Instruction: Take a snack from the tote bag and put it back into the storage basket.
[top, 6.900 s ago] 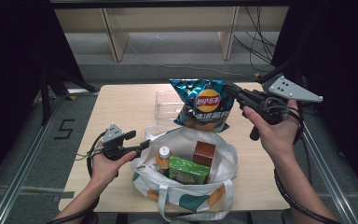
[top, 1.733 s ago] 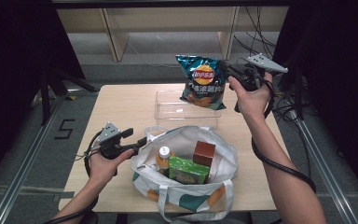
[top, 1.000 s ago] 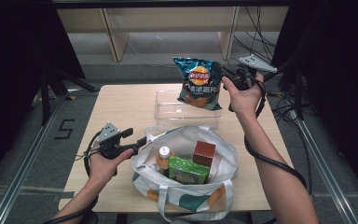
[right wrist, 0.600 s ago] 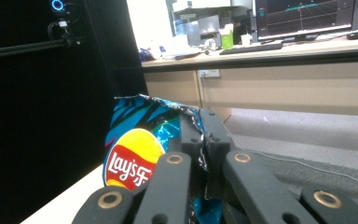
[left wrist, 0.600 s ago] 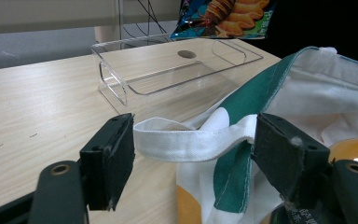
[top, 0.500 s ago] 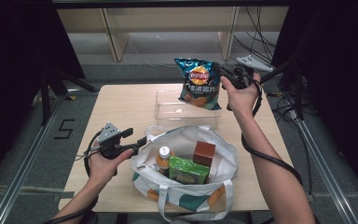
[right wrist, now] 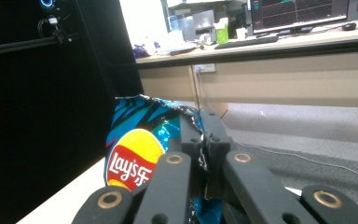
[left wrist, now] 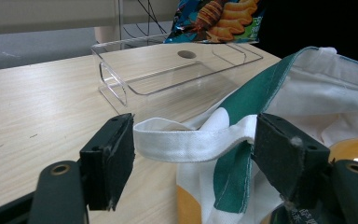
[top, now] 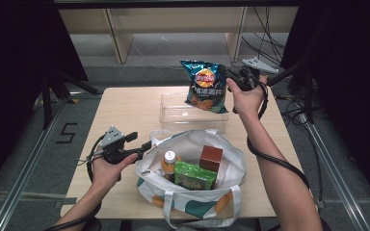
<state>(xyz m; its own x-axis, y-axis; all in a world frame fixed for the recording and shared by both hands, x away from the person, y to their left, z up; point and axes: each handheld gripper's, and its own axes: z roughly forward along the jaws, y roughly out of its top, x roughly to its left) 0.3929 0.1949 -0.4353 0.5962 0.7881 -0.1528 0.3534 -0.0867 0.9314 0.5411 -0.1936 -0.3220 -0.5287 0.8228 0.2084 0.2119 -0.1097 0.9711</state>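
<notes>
The right gripper [top: 229, 77] has its jaws pinched tight on the top edge of a chip bag [top: 204, 87], which hangs over the far end of a clear plastic tray [top: 173, 113] on the table [top: 125, 108]. To set it down well I'd lower it flat into the tray and let go only once the bottom rests. The left gripper [left wrist: 193, 154] stands wide open around the white handle [left wrist: 191, 140] of the tote bag [top: 192, 202], not squeezing it. The chip bag's red-and-yellow badge [right wrist: 135, 161] reads "Lay's", with Chinese characters I can't make out.
</notes>
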